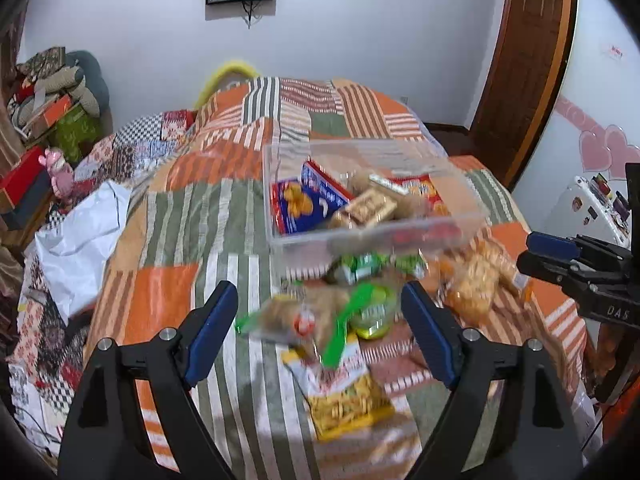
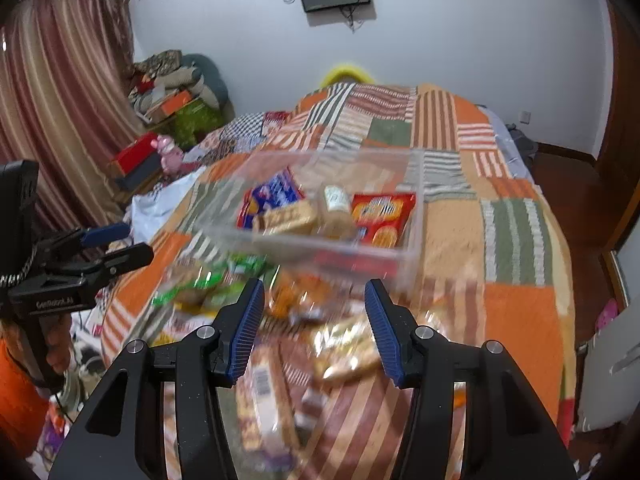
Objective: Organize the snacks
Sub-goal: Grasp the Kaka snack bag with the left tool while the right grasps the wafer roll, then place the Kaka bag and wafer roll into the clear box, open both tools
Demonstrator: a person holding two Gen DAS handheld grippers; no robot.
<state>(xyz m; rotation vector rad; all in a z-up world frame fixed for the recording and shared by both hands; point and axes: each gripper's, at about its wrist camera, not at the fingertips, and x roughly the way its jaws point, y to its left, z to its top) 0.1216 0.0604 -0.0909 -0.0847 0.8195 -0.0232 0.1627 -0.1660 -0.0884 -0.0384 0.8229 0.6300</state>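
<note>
Patchwork bedspread carries your snacks. Your left gripper has its fingers spread wide, holding nothing, a green-striped packet between them. Your right gripper is likewise wide and bare over blurred, probably biscuit, packets. Beyond both fingertips sits the clear bin.

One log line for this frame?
left gripper: open, empty | right gripper: open, empty | clear bin: partly filled | loose snacks: on bed
</note>
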